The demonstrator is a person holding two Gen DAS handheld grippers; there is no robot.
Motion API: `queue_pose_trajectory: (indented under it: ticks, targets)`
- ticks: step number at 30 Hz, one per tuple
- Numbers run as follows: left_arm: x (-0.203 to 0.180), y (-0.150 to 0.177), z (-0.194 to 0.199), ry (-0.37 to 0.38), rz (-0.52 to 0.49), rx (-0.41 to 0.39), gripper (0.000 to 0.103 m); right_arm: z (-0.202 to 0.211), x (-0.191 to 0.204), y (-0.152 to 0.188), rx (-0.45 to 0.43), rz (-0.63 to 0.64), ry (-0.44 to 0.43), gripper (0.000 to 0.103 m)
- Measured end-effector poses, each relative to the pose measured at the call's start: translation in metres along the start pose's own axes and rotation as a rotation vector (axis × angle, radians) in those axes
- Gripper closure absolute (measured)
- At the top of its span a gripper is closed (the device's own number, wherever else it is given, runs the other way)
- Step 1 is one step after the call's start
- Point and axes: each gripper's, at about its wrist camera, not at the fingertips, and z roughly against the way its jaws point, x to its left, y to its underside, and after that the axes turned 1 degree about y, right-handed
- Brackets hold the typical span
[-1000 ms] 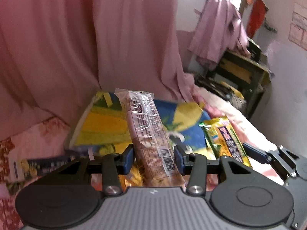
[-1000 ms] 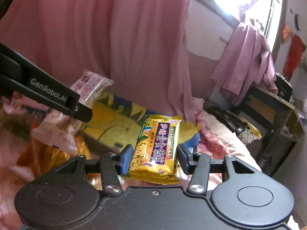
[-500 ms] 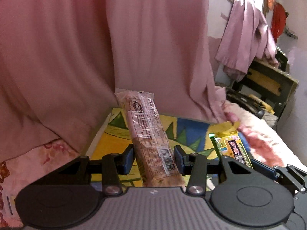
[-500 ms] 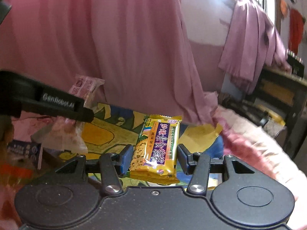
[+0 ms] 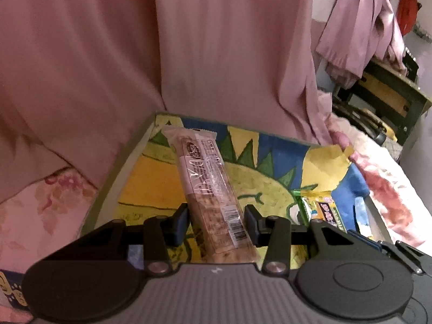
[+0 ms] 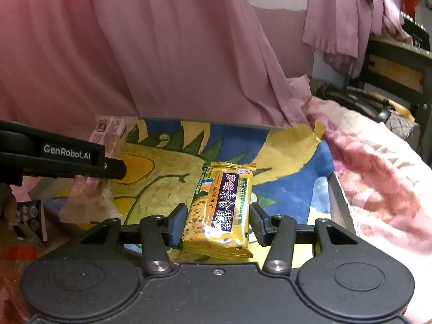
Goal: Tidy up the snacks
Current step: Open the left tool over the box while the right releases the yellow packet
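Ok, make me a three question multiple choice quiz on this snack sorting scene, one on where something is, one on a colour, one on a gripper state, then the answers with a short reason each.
1. Where is the colourful box?
A. in front of the pink curtain
B. on the dark desk
C. hanging from the window

2. What is the main colour of the biscuit packet between the right gripper fingers?
A. red
B. yellow
C. white

3. What state is the left gripper in?
A. open and empty
B. shut on nothing
C. shut on the long clear snack bar

Answers:
1 A, the curtain hangs straight behind the box.
2 B, its wrapper is yellow with a purple panel.
3 C, both pads press the bar's sides.
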Motion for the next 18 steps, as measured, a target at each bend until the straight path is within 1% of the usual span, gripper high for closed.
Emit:
queue_pose_trajectory:
  ticks: [4, 7, 13, 15, 16, 17, 18]
  targets:
    - [0.001, 0.002, -0.007, -0.004, 0.003, 0.05, 0.056, -0.002, 0.0, 0.001, 0.02, -0.015, -0.006, 0.051]
    - [0.003, 0.001, -0.006, 0.01, 0.016, 0.058, 0.056, -0.002, -0.001, 0.002, 0.029, -0.016, -0.007, 0.051]
    - [0.0, 0.001, -0.004, -0.001, -0.002, 0.069, 0.054, -0.004, -0.003, 0.003, 0.053, -0.028, -0.009, 0.05]
    - [0.0, 0.001, -0.001, -0.006, 0.004, 0.071, 0.053, -0.002, -0.003, 0.003, 0.053, -0.036, -0.008, 0.043]
    - [0.0, 0.0, 0.0, -0.004, 0.009, 0.073, 0.048, 0.0, -0.004, 0.002, 0.047, -0.039, -0.006, 0.041]
    - [-0.001, 0.0, 0.003, 0.002, 0.015, 0.072, 0.044, 0.003, -0.004, 0.001, 0.04, -0.041, -0.006, 0.036]
    - [-0.001, -0.001, 0.004, 0.004, 0.017, 0.068, 0.042, 0.006, -0.004, 0.0, 0.031, -0.042, -0.006, 0.031]
